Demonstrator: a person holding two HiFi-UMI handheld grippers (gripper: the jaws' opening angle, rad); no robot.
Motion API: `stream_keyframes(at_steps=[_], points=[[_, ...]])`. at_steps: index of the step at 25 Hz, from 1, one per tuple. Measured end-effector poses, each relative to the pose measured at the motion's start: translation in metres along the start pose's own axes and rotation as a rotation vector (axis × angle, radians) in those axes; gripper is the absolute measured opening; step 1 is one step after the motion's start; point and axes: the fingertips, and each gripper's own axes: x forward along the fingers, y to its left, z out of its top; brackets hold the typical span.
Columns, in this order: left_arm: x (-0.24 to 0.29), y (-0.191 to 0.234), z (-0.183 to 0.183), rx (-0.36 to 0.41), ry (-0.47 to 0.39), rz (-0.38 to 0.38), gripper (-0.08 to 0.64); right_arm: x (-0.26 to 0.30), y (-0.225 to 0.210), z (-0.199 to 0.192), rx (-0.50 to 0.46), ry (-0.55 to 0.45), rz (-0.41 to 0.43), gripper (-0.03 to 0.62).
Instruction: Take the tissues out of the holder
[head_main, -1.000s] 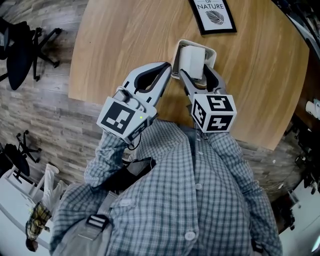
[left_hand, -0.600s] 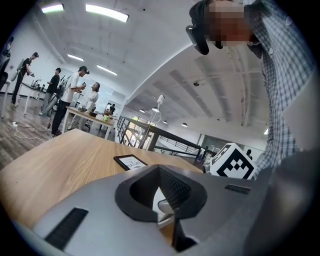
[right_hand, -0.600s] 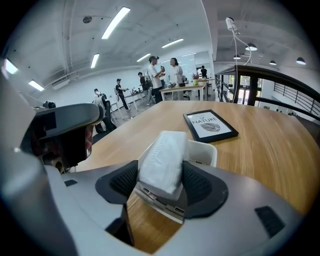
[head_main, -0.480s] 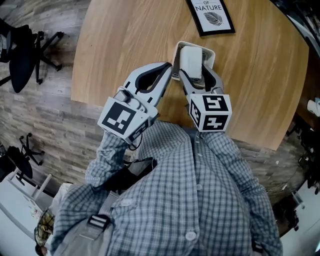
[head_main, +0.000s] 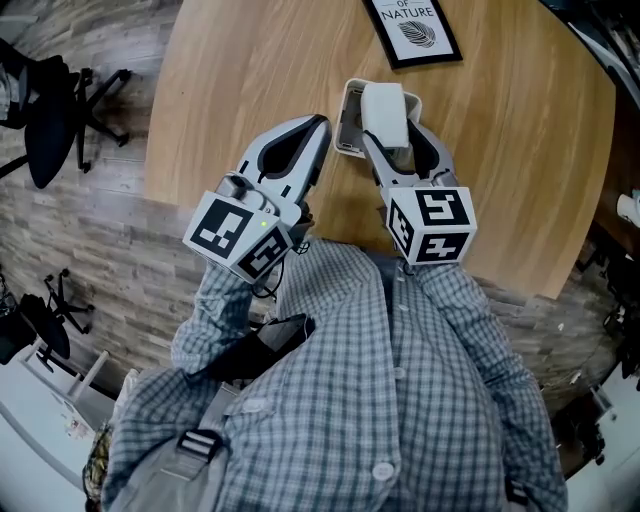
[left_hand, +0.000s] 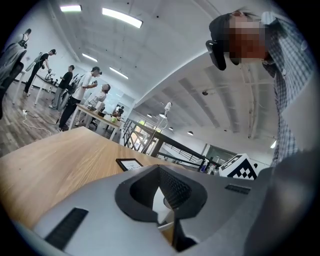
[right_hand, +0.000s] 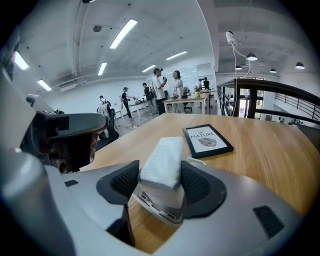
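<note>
- Right gripper (head_main: 392, 128) has just been squeezing in, and its jaws now clamp the tissues (head_main: 384, 105), which stand tall in the holder (head_main: 347, 120).
- Left gripper (head_main: 318, 128) sits at the holder's 9 o'clock, jaws together, tips against its rim.
- A framed print (head_main: 411, 28) lies on the table (head_main: 250, 80) at the holder's 12 o'clock.

A pale wooden table (head_main: 250, 80) with a curved edge filled the upper part of the head view. Near its far edge lay a black picture frame (head_main: 412, 28) holding a white print with a leaf drawing and the words "OF NATURE". A grey plank floor (head_main: 110, 260) lay around the table. On the floor to the left stood a black office chair (head_main: 50, 110), with another chair's wheeled base (head_main: 58, 290) nearer. A checked shirt (head_main: 400, 400) filled the bottom of the view, with a grey buckled strap (head_main: 195, 440) across it. In the distance, people (right_hand: 161, 84) stood by desks under long ceiling lights (right_hand: 121, 33), and a dark railing (right_hand: 280, 100) ran along the right.
</note>
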Motion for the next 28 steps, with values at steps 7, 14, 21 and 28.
stream_keyframes(at_steps=[7,14,21,28], points=[[0.003,-0.027,0.003,0.063,0.000,-0.031,0.005,-0.025,0.000,0.016,-0.011,-0.103,0.045,0.268],[0.007,-0.056,0.012,0.095,-0.019,-0.074,0.005,-0.063,-0.010,0.034,0.010,-0.212,0.070,0.265],[0.016,-0.089,0.011,0.143,-0.016,-0.124,0.005,-0.107,-0.033,0.034,0.014,-0.274,0.039,0.265],[0.031,-0.126,0.006,0.175,-0.009,-0.183,0.005,-0.146,-0.068,0.020,0.044,-0.306,-0.020,0.265]])
